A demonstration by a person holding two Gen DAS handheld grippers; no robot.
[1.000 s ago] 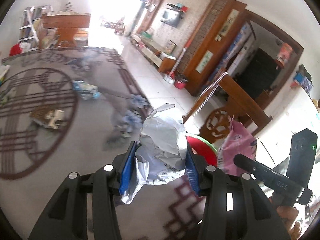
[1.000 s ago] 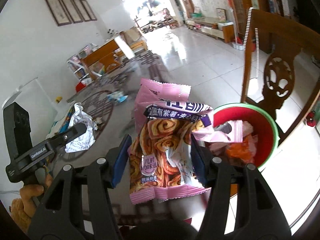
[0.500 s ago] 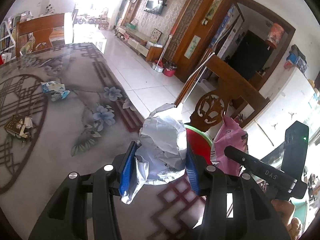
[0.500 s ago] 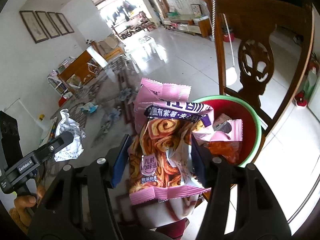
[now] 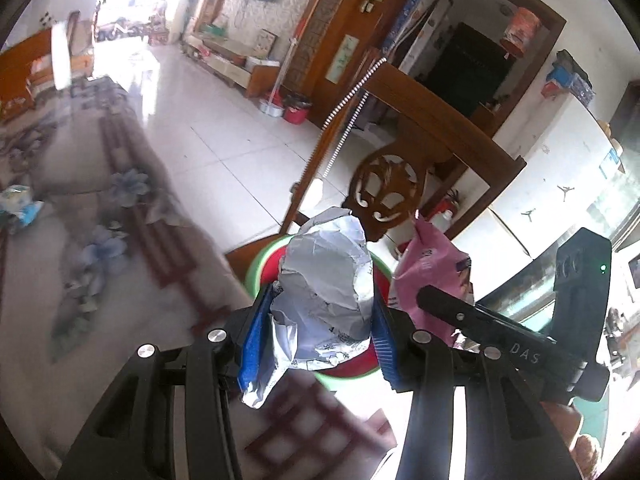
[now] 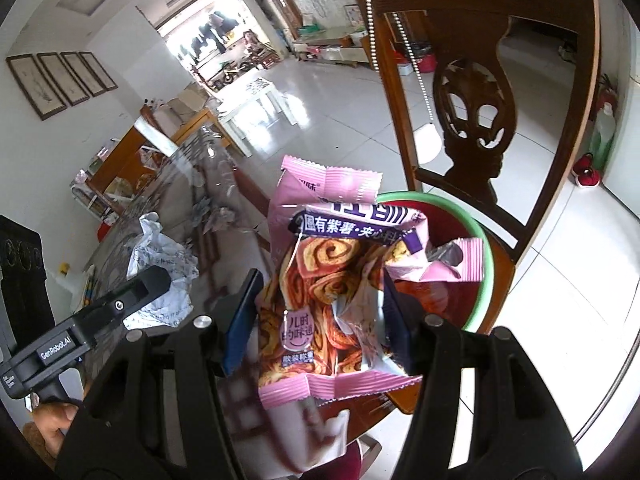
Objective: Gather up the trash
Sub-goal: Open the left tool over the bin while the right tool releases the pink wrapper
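Both my grippers tilt downward over the red basin with its green rim, which sits on a wooden chair at the table edge. My left gripper is clamped on a crumpled silver foil wrapper, which bulges up between the blue pads (a torn flap hangs below). My right gripper pinches a pink snack bag printed with swirl rolls, creased, its top over the basin.
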